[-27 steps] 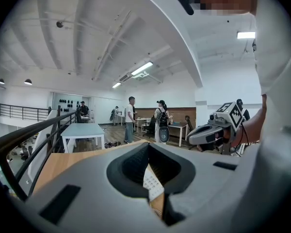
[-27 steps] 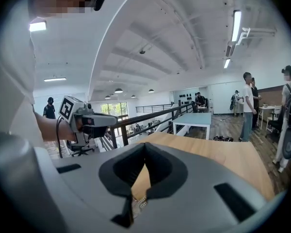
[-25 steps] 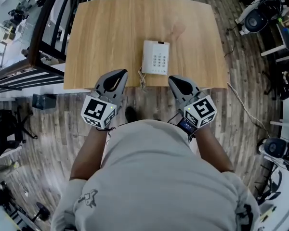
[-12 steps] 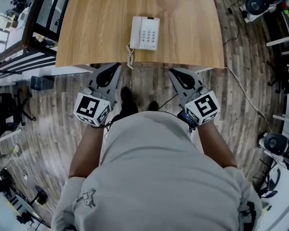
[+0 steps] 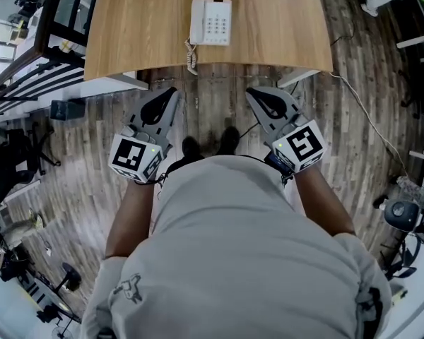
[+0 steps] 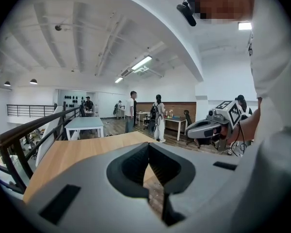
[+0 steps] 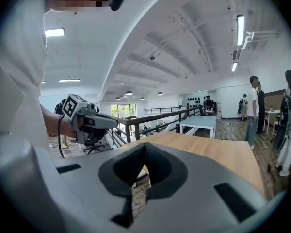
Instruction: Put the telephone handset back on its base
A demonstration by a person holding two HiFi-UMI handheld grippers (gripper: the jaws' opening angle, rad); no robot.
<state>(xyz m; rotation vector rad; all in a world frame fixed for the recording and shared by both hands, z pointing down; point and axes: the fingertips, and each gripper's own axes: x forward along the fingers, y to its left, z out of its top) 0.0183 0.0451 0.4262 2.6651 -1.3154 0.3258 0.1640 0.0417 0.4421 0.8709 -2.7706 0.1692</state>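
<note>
Worktop: light wooden worktop (image 5: 141, 27); far edge cut off by the frame top.
Phone: white push-button telephone (image 5: 213, 21) at the middle of the near edge; coiled white cord (image 5: 191, 56) hangs over that edge.
Handset: white handset (image 5: 196, 20) looks seated on the base's left side; too small to confirm.
Room: grey plank floor (image 5: 219, 104), black railing (image 5: 28, 83) beside the left edge.
Tongs: left tongs (image 5: 171, 92) and right tongs (image 5: 250, 92) both clenched, empty, over the floor short of the near edge.

The right gripper (image 7: 145, 145) has its jaws closed tip to tip, with nothing between them. Beyond them lies a wooden table (image 7: 218, 154). The left gripper (image 7: 109, 123) hangs at left. A railing (image 7: 155, 116) runs behind the table, and people (image 7: 253, 110) stand at right.
</note>
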